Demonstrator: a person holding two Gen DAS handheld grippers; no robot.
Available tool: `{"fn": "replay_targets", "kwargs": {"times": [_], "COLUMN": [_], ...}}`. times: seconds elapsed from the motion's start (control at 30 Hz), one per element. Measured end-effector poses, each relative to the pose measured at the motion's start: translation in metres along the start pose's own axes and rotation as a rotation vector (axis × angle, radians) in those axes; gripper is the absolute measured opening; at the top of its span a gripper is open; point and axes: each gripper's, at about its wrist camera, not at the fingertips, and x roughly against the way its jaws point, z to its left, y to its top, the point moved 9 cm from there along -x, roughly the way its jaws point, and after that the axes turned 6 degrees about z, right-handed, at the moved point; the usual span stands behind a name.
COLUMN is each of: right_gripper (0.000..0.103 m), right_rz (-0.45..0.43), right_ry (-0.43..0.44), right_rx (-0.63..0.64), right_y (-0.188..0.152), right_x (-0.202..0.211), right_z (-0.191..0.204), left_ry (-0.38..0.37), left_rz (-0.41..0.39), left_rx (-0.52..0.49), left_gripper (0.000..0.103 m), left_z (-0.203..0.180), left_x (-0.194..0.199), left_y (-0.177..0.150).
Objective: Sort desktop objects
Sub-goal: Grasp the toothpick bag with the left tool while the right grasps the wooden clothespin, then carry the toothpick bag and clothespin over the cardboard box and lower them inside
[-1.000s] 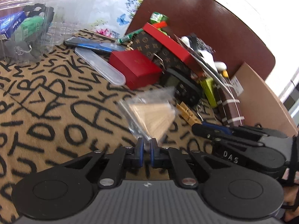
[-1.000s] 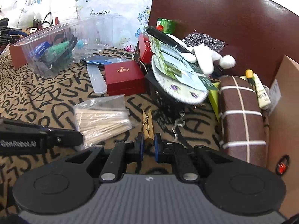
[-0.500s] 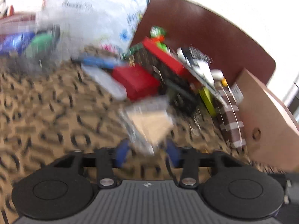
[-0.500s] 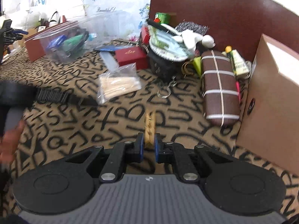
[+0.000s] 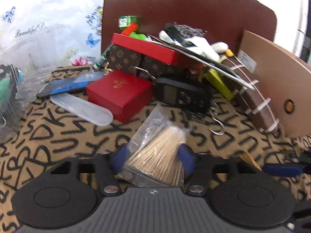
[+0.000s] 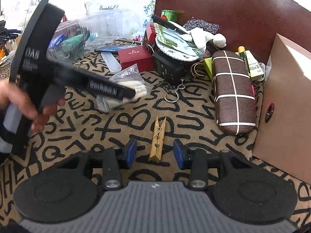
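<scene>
Closest in, the right gripper [image 6: 154, 152] stands with its blue pads [image 6: 130, 151] spread wide, and a wooden clothespin [image 6: 157, 139] with a wire spring lies flat on the mat [image 6: 124, 122] between them, touched by neither. The mat is tan, coarse-looking, covered in loose black capital letters. To the left, the left gripper [image 5: 153, 158] has its pads apart around a clear plastic bag of toothpicks [image 5: 159, 155]; whether they press on it I cannot tell. From the right wrist view its black body carries white lettering, "DAS" on the disc and a blurred word along the arm. Bare mat lies open between the clothespin and a steel hook [image 6: 175, 93]. Farther back sit a square red box [image 5: 119, 94] with a gold emblem, a frosted oblong case [image 5: 81, 108] and a black device [image 5: 182, 93] with buttons. A brown glasses case [image 6: 233, 93] with white grid lines lies just beside a tan board [image 6: 287, 112] on the right edge. Behind, floral fabric [image 5: 48, 19] reads "Beautiful".
</scene>
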Motion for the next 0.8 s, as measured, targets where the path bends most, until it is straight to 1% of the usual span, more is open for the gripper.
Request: {"fn": "replay_targets", "kwargs": {"times": [0.03,0.1,0.17,0.2,0.27,0.3,0.33,0.37,0.4,0.43,0.5,0.63,0.7,0.8], "right_gripper": [0.04,0.04,0.04,0.04,0.039,0.037,0.029,0.02,0.014,0.009,0.009,0.009,0.009,0.009], "right_rz": [-0.002,-0.005,-0.002,0.0,-0.004,-0.005,-0.003,-0.002,-0.001,-0.002,-0.014,-0.045,-0.074,-0.136], "right_ry": [0.0,-0.006,-0.006,-0.005,-0.007,-0.01,-0.014,-0.01,0.0,0.007,0.016,0.038,0.034,0.026], "right_rx": [0.004,0.014,0.006,0.002,-0.005,-0.007,-0.006,-0.005,-0.003,-0.003,-0.034,-0.095,-0.113,-0.152], "right_y": [-0.001,-0.001,0.0,0.001,0.0,-0.001,-0.002,-0.003,-0.006,-0.008,-0.013,-0.027,-0.033,-0.039], "right_x": [-0.001,-0.001,-0.002,-0.003,-0.004,-0.003,-0.001,0.002,0.004,0.007,0.014,0.036,0.053,0.084], "right_z": [0.001,0.001,0.001,0.001,0.001,0.001,0.001,0.002,0.002,0.003,0.0,-0.007,-0.013,-0.025], "left_ry": [-0.004,-0.002,0.012,0.023,0.031,0.034,0.026,0.008,-0.02,-0.042,-0.072,-0.17,-0.212,-0.281], "left_rz": [0.02,0.041,0.041,0.029,0.016,0.019,0.031,0.045,0.057,0.069,0.078,0.1,0.093,0.062], "left_rx": [0.0,-0.005,0.004,0.024,0.067,0.06,0.052,0.056,0.068,0.083,0.113,0.169,0.17,0.157], "left_gripper": [0.039,0.037,0.04,0.045,0.046,0.04,0.033,0.028,0.021,0.021,0.02,0.019,0.019,0.019], "left_z": [-0.002,-0.005,-0.006,-0.005,-0.006,-0.008,-0.012,-0.015,-0.019,-0.022,-0.029,-0.049,-0.062,-0.086], "left_x": [0.002,0.005,0.003,0.001,-0.001,0.0,0.003,0.006,0.009,0.011,0.017,0.029,0.039,0.059], "left_y": [-0.001,0.0,-0.002,-0.002,-0.004,-0.004,-0.005,-0.005,-0.006,-0.008,-0.013,-0.026,-0.027,-0.021]}}
